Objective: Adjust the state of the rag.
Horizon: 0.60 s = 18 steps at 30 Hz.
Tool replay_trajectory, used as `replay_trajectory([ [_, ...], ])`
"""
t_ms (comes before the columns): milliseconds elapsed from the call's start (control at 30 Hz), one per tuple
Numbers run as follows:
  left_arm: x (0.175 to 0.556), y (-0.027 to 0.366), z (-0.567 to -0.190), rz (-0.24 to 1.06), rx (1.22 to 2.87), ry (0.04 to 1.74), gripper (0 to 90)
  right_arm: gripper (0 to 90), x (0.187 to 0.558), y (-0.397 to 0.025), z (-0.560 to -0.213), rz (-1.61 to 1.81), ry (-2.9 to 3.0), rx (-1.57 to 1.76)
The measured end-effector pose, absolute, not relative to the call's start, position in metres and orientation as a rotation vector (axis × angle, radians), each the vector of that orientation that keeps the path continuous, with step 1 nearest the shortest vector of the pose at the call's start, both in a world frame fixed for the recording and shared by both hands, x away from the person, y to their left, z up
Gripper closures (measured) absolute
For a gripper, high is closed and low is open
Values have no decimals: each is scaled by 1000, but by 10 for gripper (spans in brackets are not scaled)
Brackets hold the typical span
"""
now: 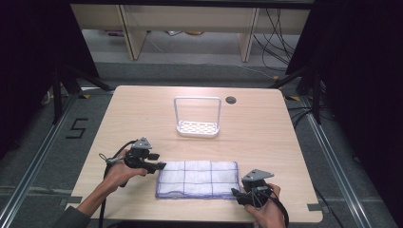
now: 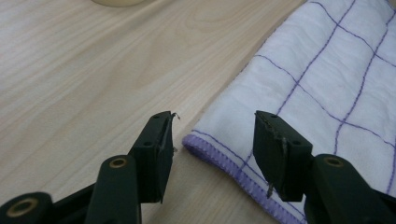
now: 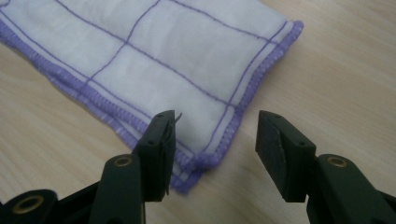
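We have the cloth (image 1: 197,179) lying folded flat near the front edge of the table (image 1: 142,109), between our two grippers. The left gripper (image 2: 212,135) has its jaws wide apart, straddling the cloth's far-left corner; the right gripper (image 3: 215,140) is equally wide, over the near-right corner, holding nothing.

What could go wrong: the cloth looks doubled (stacked purple hems show in the right gripper view), so a shallow pinch may catch only the top layer and the fold would peel open when lifted. On the left, one jaw sits over bare wood, so closing there might scrape the table and push the corner away rather than grip it. Uneven lifting would skew the cloth.

The table is pale smooth wood, likely slippery. A white rack (image 1: 197,118) stands at mid-table, well apart. Dark curtains, cables and shelf legs lie beyond.
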<state>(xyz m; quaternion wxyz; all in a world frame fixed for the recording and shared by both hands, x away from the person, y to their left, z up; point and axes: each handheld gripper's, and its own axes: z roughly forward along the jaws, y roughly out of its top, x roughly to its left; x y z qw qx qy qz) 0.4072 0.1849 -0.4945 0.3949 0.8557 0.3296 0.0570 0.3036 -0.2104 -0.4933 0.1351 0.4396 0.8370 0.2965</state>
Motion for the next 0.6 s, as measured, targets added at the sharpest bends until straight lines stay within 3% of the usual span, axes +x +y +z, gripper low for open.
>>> replay_trajectory([
  [367, 408, 175, -502, 128, 2261, 774, 502, 534, 296, -203, -499, 819, 2459, 1234],
  [467, 406, 172, -506, 114, 2269, 762, 566, 594, 295, -204, -500, 832, 2471, 1205],
  [500, 407, 174, -505, 122, 2314, 726, 647, 666, 294, -203, -500, 857, 2477, 1225],
  [533, 406, 174, -505, 117, 2323, 714, 647, 666, 294, -203, -500, 857, 2477, 1225],
  [600, 402, 173, -504, 119, 2311, 725, 730, 752, 293, -203, -499, 865, 2495, 1209],
])
